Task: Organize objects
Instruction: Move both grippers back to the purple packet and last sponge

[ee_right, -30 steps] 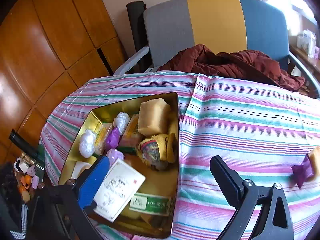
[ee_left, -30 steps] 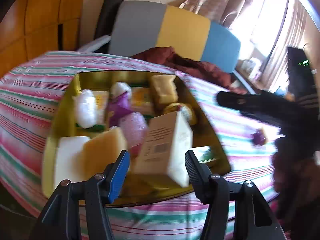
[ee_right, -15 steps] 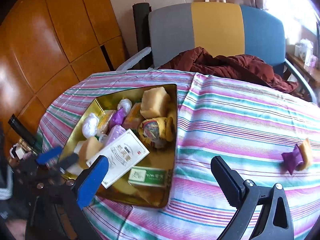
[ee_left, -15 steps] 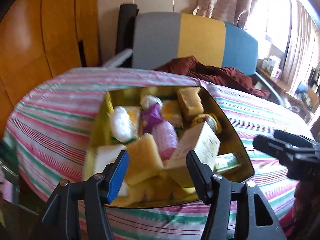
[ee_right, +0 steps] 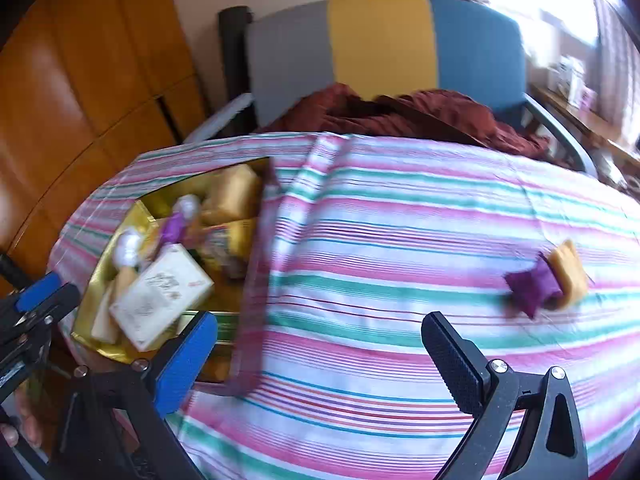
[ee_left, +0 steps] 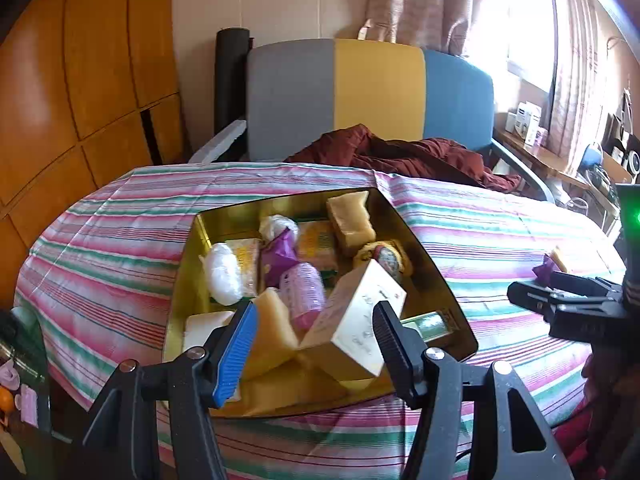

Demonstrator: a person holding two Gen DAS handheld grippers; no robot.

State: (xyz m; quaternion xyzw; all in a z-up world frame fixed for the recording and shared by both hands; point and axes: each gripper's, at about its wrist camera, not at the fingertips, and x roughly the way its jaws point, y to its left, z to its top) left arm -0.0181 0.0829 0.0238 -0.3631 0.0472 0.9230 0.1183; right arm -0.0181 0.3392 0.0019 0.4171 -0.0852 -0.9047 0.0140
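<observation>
A gold tin [ee_left: 424, 248] sits on the striped tablecloth [ee_left: 120, 220], holding several wrapped sweets, yellow blocks and a pink bottle [ee_left: 304, 292]. A cream carton [ee_left: 360, 320] lies tilted in its near end. My left gripper [ee_left: 314, 320] hovers open above the tin's front rim, its pads clear of the carton. In the right wrist view the tin [ee_right: 100, 280] is at the left with the left gripper [ee_right: 48, 298] beside it. My right gripper [ee_right: 320, 332] is open over bare cloth. A purple wrapper [ee_right: 532, 284] and a yellow piece [ee_right: 568, 272] lie together ahead to its right.
A chair [ee_left: 360, 92] with a grey, yellow and blue back stands behind the table, a maroon cloth [ee_left: 400, 152] heaped on its seat. Wood panels line the left wall. Small items [ee_left: 16, 380] crowd the floor at lower left. The right gripper [ee_left: 532, 296] reaches in from the right.
My left gripper has lifted and drawn back from the tin, with the carton left lying inside. My right gripper has swung right over the cloth, bringing the purple wrapper closer.
</observation>
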